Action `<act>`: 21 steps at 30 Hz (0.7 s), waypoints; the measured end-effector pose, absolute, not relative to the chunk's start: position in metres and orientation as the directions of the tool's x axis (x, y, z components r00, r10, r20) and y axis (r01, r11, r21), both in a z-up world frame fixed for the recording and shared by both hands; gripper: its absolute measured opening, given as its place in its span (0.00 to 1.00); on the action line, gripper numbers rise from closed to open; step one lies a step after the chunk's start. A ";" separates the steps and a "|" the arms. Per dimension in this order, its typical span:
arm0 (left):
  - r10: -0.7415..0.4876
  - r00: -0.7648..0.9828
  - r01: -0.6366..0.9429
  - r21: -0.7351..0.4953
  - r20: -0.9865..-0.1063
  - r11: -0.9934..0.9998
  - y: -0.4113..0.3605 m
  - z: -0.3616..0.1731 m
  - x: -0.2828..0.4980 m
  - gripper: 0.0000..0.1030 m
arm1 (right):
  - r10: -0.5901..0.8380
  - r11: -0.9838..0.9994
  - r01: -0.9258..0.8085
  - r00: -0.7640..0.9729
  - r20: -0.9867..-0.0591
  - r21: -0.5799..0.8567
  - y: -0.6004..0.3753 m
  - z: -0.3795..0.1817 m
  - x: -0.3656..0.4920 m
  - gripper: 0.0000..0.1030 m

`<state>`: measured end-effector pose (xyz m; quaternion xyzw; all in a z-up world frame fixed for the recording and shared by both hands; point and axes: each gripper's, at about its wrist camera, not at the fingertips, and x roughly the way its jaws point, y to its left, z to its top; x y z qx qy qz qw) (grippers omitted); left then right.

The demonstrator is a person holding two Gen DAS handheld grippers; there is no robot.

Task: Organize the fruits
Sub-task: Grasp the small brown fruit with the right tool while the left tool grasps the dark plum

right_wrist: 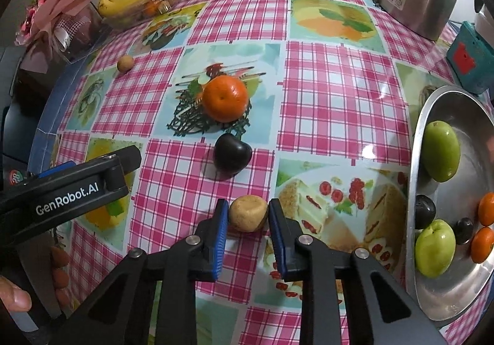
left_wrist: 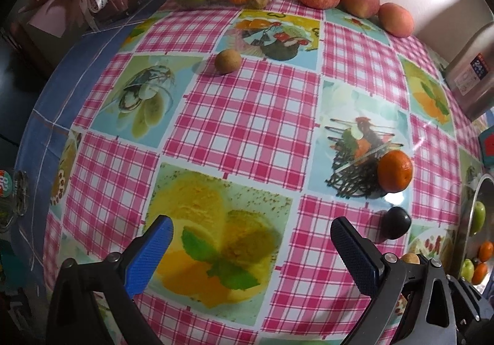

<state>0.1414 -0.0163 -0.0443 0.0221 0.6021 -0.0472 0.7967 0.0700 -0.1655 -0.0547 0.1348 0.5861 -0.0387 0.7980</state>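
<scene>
1. The right gripper point(right_wrist: 248, 235) is straddling a small tan fruit point(right_wrist: 248, 213) on the tabletop point(right_wrist: 339, 91); its fingers are bracketing it, contact uncertain.
2. The step in hand looks like picking this fruit for the bowl point(right_wrist: 415, 178), just right of it; next the jaws need to pinch gently, then lift.
3. The left gripper point(left_wrist: 251, 255) is hovering wide open, empty.
4. Beyond the tan fruit a plum point(right_wrist: 232, 158) is waiting, then an orange point(right_wrist: 225, 98).
</scene>
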 end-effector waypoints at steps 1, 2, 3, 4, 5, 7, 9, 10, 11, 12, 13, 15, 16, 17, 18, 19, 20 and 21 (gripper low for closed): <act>-0.054 0.276 0.106 -0.026 -0.960 0.994 -0.018 -0.043 0.141 1.00 | 0.096 0.960 0.223 0.313 -0.945 0.171 -0.167 -0.053 0.069 0.27; -0.061 0.283 0.112 -0.031 -0.957 0.993 -0.019 -0.042 0.141 1.00 | 0.095 0.958 0.229 0.315 -0.944 0.173 -0.169 -0.052 0.068 0.27; -0.073 0.291 0.116 -0.040 -0.954 0.992 -0.021 -0.040 0.141 1.00 | 0.093 0.956 0.236 0.315 -0.944 0.173 -0.171 -0.052 0.068 0.27; -0.080 0.295 0.118 -0.047 -0.952 0.992 -0.023 -0.039 0.142 1.00 | 0.091 0.955 0.242 0.315 -0.945 0.172 -0.174 -0.052 0.067 0.27; -0.090 0.304 0.120 -0.056 -0.948 0.991 -0.024 -0.037 0.142 1.00 | 0.088 0.952 0.252 0.314 -0.945 0.173 -0.177 -0.052 0.067 0.27; -0.106 0.322 0.123 -0.070 -0.941 0.990 -0.028 -0.033 0.142 1.00 | 0.086 0.947 0.268 0.315 -0.945 0.176 -0.183 -0.052 0.066 0.27; -0.121 0.334 0.128 -0.082 -0.935 0.988 -0.032 -0.030 0.142 1.00 | 0.082 0.942 0.284 0.319 -0.944 0.177 -0.189 -0.050 0.065 0.27; -0.128 0.337 0.130 -0.088 -0.933 0.988 -0.036 -0.028 0.144 1.00 | 0.078 0.940 0.291 0.322 -0.943 0.177 -0.192 -0.049 0.064 0.27; -0.136 0.341 0.132 -0.095 -0.930 0.987 -0.039 -0.026 0.144 1.00 | 0.073 0.937 0.301 0.325 -0.943 0.176 -0.196 -0.048 0.062 0.27; -0.145 0.345 0.136 -0.104 -0.927 0.985 -0.042 -0.024 0.144 1.00 | 0.071 0.934 0.309 0.329 -0.942 0.178 -0.200 -0.047 0.062 0.27; -0.153 0.346 0.140 -0.110 -0.926 0.984 -0.044 -0.023 0.143 1.00 | 0.070 0.931 0.316 0.331 -0.941 0.181 -0.203 -0.045 0.061 0.27; -0.179 0.346 0.157 -0.131 -0.921 0.979 -0.048 -0.023 0.143 1.00 | 0.072 0.924 0.332 0.338 -0.938 0.190 -0.209 -0.043 0.058 0.27; -0.196 0.345 0.167 -0.145 -0.918 0.975 -0.049 -0.024 0.144 1.00 | 0.072 0.921 0.338 0.342 -0.937 0.195 -0.212 -0.041 0.057 0.27; -0.217 0.344 0.180 -0.163 -0.914 0.970 -0.050 -0.023 0.143 1.00 | 0.073 0.918 0.343 0.349 -0.934 0.199 -0.214 -0.038 0.056 0.27; -0.240 0.344 0.197 -0.180 -0.908 0.964 -0.054 -0.022 0.142 1.00 | 0.073 0.915 0.347 0.359 -0.931 0.205 -0.217 -0.035 0.055 0.27; -0.251 0.348 0.211 -0.185 -0.903 0.960 -0.058 -0.020 0.140 1.00 | 0.074 0.912 0.350 0.371 -0.926 0.213 -0.219 -0.031 0.053 0.27; -0.253 0.353 0.230 -0.178 -0.901 0.957 -0.064 -0.018 0.138 1.00 | 0.074 0.910 0.353 0.381 -0.922 0.219 -0.221 -0.027 0.052 0.27; -0.253 0.357 0.249 -0.170 -0.899 0.954 -0.069 -0.017 0.138 1.00 | 0.072 0.907 0.356 0.392 -0.917 0.224 -0.223 -0.023 0.051 0.27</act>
